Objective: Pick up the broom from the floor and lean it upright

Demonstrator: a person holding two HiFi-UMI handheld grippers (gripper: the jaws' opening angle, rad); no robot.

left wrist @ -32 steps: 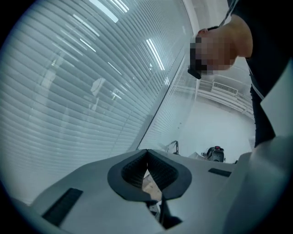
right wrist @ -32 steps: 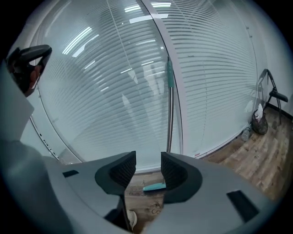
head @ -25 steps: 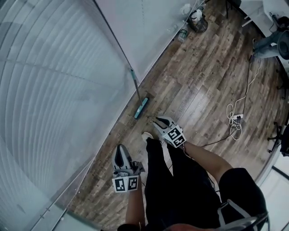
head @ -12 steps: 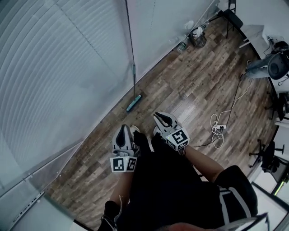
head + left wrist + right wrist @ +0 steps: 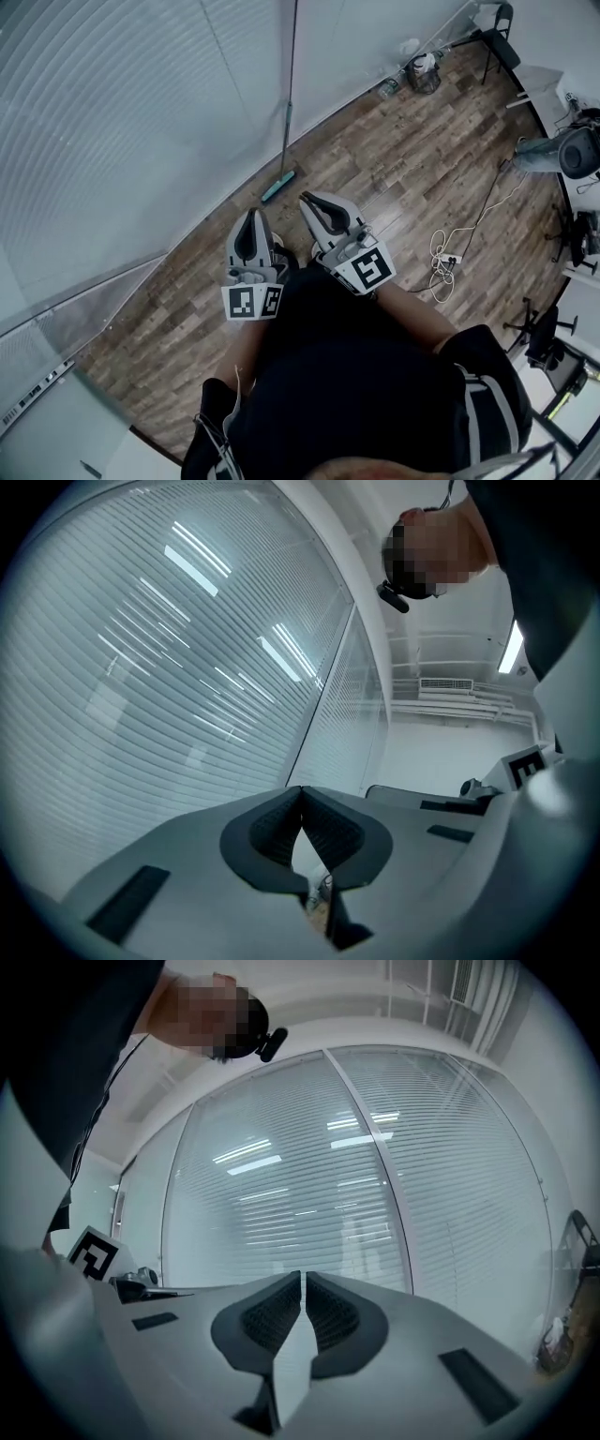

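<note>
The broom stands upright against the glass wall in the head view, its teal head (image 5: pixel 278 186) on the wood floor and its thin handle (image 5: pixel 289 84) rising along the blinds. Both grippers are raised level in front of the person's body, well clear of the broom. My left gripper (image 5: pixel 251 217) is shut and empty; its tips meet in the left gripper view (image 5: pixel 301 794). My right gripper (image 5: pixel 314 200) is closing with nothing between its jaws; only a thin slit remains in the right gripper view (image 5: pixel 302 1281).
A glass wall with blinds (image 5: pixel 141 112) runs along the left. A white cable and power strip (image 5: pixel 447 259) lie on the floor at the right. A bin (image 5: pixel 424 73) and a chair (image 5: pixel 497 23) stand at the far end, an office chair (image 5: pixel 541 336) at the right edge.
The person has straightened up and both grippers have risen away from the floor. The right gripper's jaws have drawn together. The broom stays leaning on the glass.
</note>
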